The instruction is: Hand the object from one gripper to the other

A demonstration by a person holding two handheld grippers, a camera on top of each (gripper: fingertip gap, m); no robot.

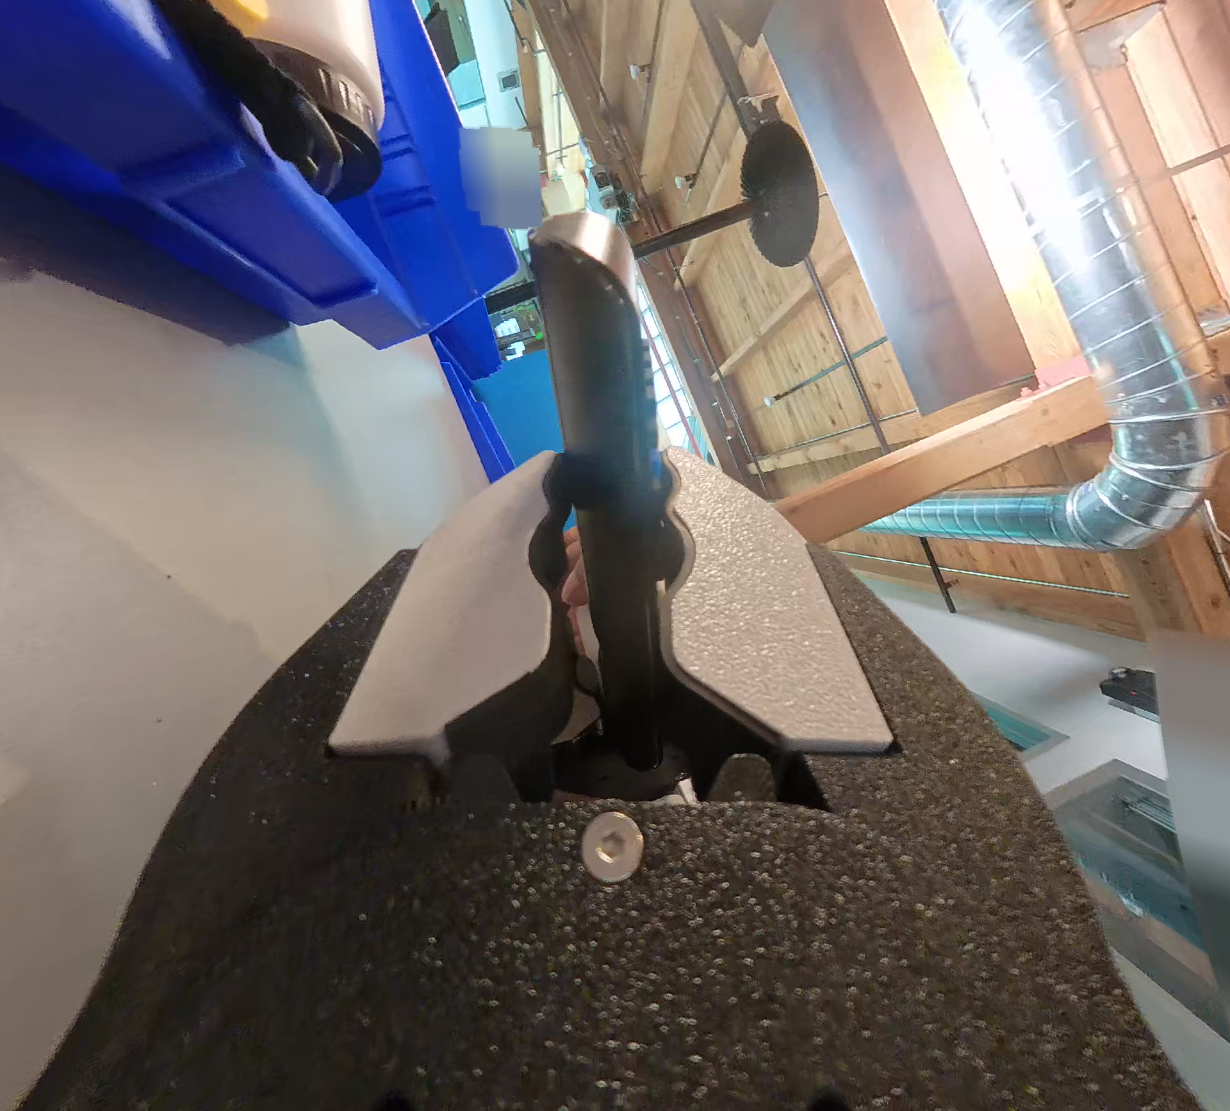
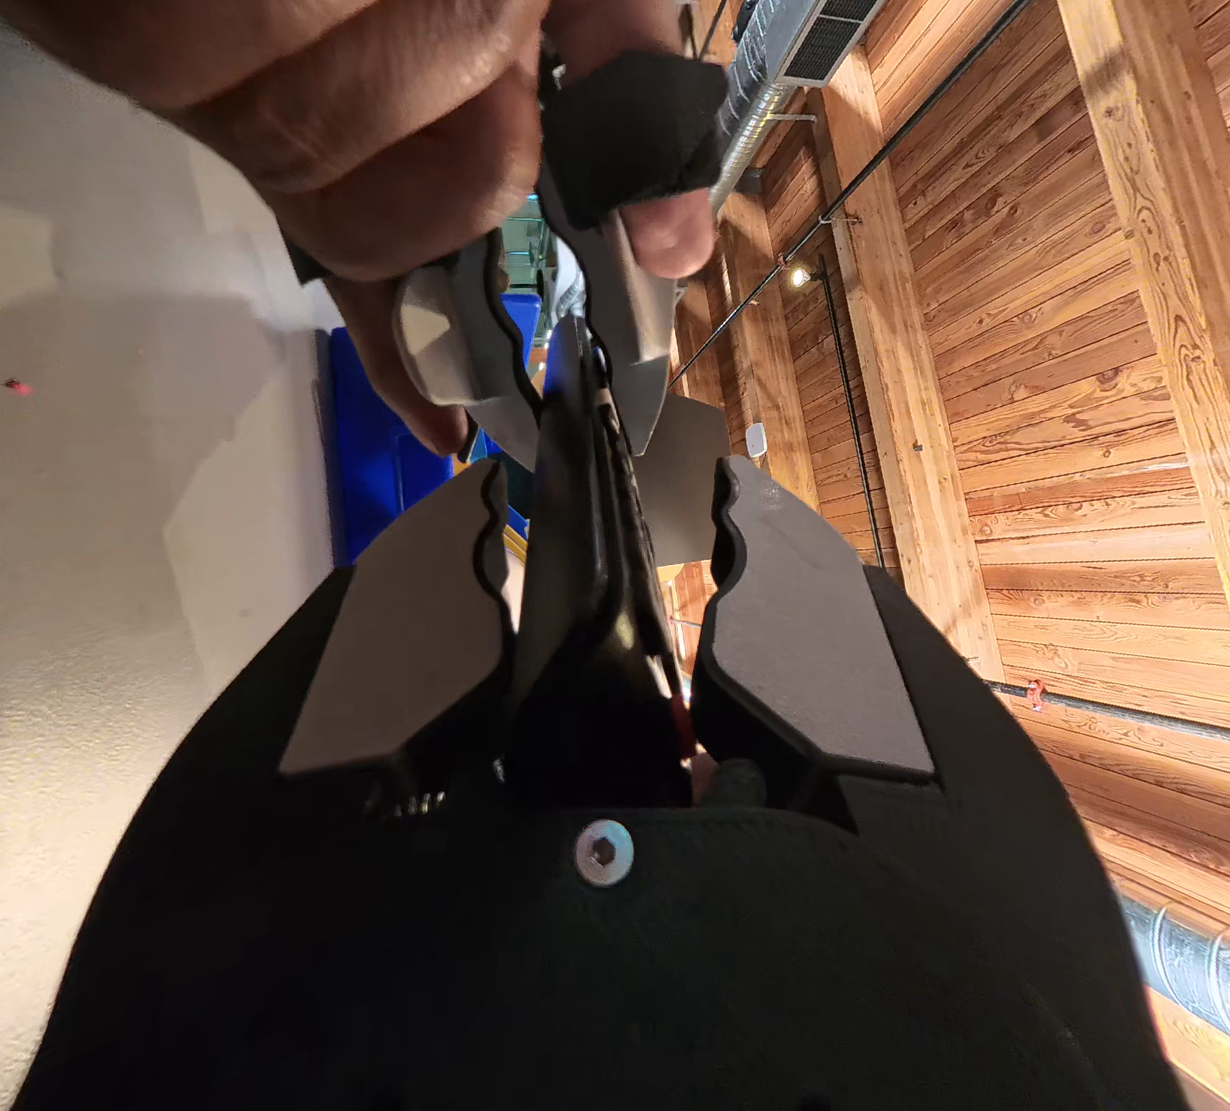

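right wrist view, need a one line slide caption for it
Handover midpoint: the open right gripper straddles a slim black-and-silver remote-like object while the left gripper grips its far end.

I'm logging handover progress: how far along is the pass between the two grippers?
Done: the left gripper is shut on the black object, whose other end lies between the right gripper's fingers. In hand: the right gripper is open around that end, one finger clearly apart from it. Left: shut the right gripper, then open the left.
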